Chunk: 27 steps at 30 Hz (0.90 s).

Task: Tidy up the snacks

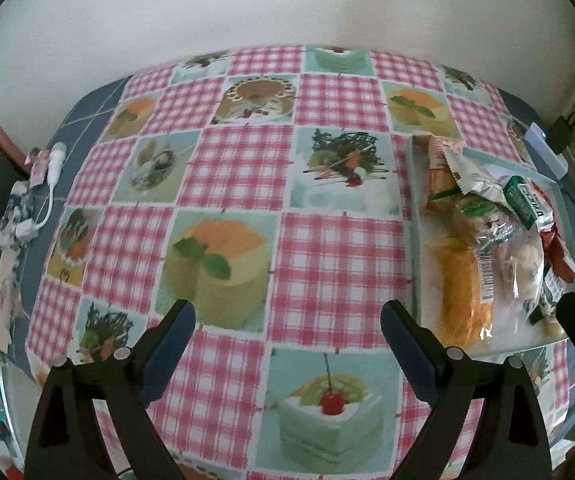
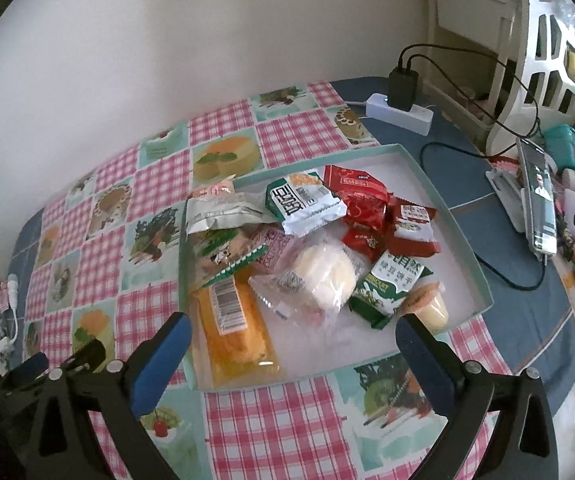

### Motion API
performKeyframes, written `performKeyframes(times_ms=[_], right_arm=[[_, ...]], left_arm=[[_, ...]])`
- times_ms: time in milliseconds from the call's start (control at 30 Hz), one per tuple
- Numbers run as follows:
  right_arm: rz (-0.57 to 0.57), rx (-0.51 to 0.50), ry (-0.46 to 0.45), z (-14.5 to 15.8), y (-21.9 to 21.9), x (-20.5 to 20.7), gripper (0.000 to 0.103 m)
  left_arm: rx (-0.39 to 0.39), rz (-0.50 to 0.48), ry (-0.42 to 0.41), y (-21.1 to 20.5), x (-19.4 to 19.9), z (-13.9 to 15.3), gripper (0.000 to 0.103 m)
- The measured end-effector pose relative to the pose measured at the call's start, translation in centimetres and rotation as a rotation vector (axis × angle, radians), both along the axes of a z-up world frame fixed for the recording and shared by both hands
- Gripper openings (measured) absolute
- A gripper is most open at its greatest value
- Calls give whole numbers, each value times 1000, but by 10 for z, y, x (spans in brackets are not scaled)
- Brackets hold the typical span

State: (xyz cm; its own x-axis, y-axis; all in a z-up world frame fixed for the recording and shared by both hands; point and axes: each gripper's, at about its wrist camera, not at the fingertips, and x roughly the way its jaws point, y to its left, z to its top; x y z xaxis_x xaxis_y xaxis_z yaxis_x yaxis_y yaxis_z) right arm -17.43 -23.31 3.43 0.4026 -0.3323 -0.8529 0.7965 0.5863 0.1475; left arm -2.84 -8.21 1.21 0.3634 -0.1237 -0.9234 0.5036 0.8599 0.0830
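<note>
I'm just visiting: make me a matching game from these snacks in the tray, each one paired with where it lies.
Things:
1. long orange-yellow cake packet
2. small yellow jelly cup
3. red wrapped snack packets
4. round pale bun in clear wrap

Places:
A. far part of the shallow pale-green tray
B. tray's middle
C. along the left wall
D. near right corner

Pairs: 1-C, 2-D, 3-A, 4-B

The left tongs (image 1: 287,344) point steeply down, and their two blue-padded fingers (image 1: 167,348) stand wide apart with nothing between them. The right tongs (image 2: 293,354) also point steeply down; their jaws are spread wide and they grip nothing. In the right wrist view, the left tongs appear low at the left edge, just beside the right ones.
</note>
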Motion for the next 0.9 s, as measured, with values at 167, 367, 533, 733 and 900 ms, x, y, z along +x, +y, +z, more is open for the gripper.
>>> performKeyframes(times_ms=[167, 367, 533, 733, 900], right_arm=[[13, -10, 9, 0, 8, -4, 103], [25, -33, 15, 3, 16, -6, 103], [36, -48, 22, 5, 20, -5, 103], [53, -66, 23, 8, 27, -5, 103], [59, -77, 22, 10, 29, -5, 103]], left_arm=[[-13, 9, -11, 12, -5, 5, 94], [-39, 17, -16, 22, -8, 11, 94], [-51, 24, -31, 28, -11, 16, 94], [-48, 31, -34, 31, -11, 17, 94], [-46, 31, -50, 32, -13, 19, 94]])
